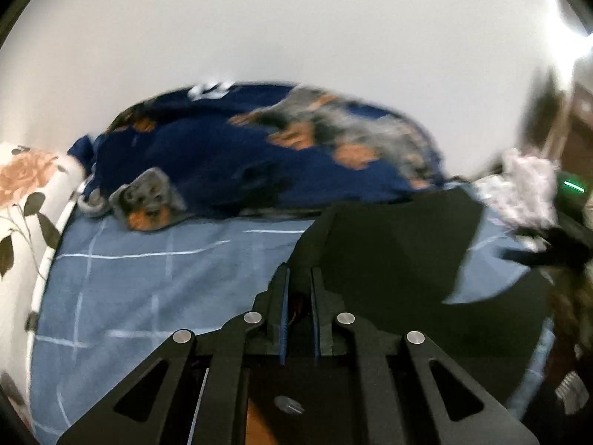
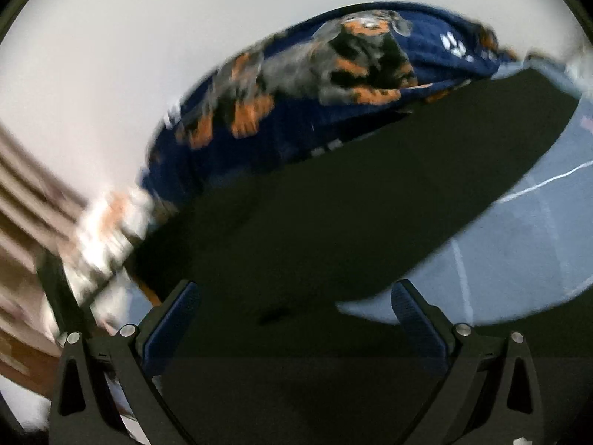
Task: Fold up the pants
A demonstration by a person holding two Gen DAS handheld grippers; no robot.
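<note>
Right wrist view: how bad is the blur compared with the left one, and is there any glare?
Right wrist view: heavy smear across the dog-print blanket and the black pants; only the tongs stay sharp. Left wrist view: milder blur, sheet grid lines readable, blown-out glare at the top right. Both bend strongly at the edges.

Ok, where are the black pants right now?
In the left wrist view the black pants lie right of centre on the blue checked sheet, just before the dog-print blanket.
</note>
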